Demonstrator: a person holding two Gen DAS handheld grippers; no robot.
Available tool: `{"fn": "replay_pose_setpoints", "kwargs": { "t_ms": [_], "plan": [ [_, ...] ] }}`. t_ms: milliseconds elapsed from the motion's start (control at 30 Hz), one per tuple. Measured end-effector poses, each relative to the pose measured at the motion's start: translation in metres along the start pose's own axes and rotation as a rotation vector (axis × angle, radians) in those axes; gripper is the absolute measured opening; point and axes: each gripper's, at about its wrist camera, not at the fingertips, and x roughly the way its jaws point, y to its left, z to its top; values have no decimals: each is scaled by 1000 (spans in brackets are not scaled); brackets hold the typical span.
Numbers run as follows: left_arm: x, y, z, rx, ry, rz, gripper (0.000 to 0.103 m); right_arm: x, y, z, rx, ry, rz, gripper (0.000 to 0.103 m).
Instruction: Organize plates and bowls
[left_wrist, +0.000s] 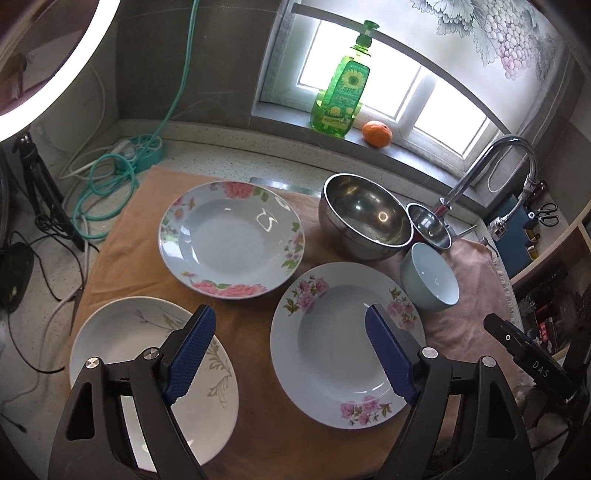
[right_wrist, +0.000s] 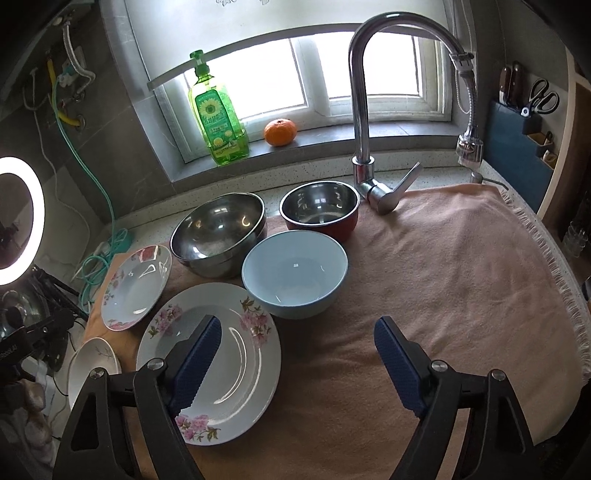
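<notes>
Three plates lie on a tan towel: a rose-rimmed plate at the back, a pink-blossom plate in front of it, and a white plate with grey leaves at the left. Behind them stand a large steel bowl, a small red-sided steel bowl and a light blue bowl. My left gripper hovers open above the gap between the white and blossom plates, holding nothing. My right gripper is open and empty over the towel, its left finger above the blossom plate.
A chrome faucet rises behind the bowls. A green soap bottle and an orange sit on the windowsill. Green cord and a tripod crowd the counter at left. A knife block stands at right.
</notes>
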Motion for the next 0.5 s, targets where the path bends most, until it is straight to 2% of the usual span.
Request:
{"fn": "replay_pose_setpoints", "kwargs": {
  "t_ms": [133,300,400,500],
  "plan": [
    [16,1,-8,-15,70,-26,70,16,-6,-8,12,59,32,58],
    [30,7,-12,-43,129,-56,55,34,-12,-16,54,137,96,41],
    [35,8,-13,-48,149,-67,43,41,-12,-19,61,163,119,36],
    [43,10,-13,-66,171,-79,41,48,-13,-21,71,181,142,30]
  ]
}}
